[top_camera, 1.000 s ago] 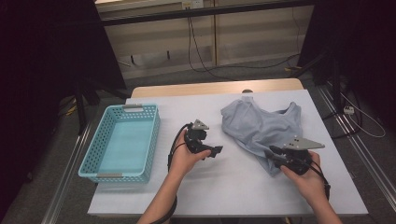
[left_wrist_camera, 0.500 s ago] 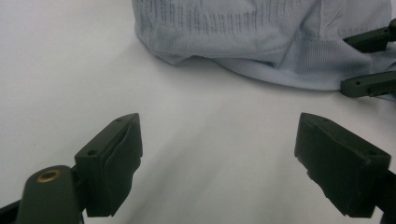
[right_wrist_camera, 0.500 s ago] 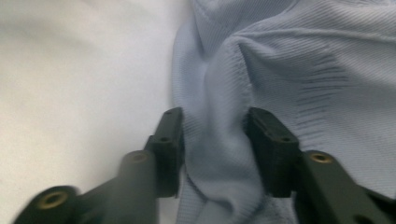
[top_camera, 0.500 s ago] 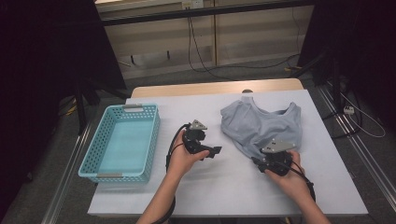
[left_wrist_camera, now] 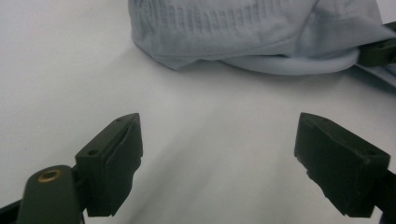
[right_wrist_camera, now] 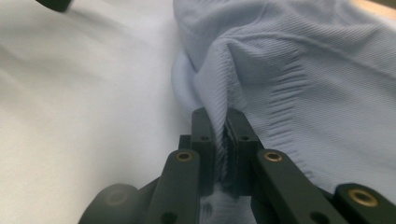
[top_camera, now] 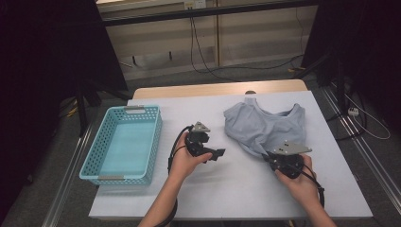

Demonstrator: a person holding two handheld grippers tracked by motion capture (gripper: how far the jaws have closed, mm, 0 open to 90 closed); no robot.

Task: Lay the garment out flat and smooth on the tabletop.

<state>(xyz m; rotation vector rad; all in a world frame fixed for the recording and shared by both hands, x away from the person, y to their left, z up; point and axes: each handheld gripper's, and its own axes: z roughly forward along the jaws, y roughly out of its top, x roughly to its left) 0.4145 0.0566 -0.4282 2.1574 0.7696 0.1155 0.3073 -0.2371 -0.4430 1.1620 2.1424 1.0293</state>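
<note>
A pale blue garment (top_camera: 267,127) lies crumpled on the right half of the white table (top_camera: 227,189). The right gripper (right_wrist_camera: 219,140) has just been closing, and its jaws now pinch a fold of the cloth at its near edge. The left gripper (top_camera: 218,153) rests mid-table, jaws spread wide and empty, near a blue basket (top_camera: 101,142).

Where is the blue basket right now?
In the high view, the blue basket sits at the table's left edge, beside the left gripper.
</note>
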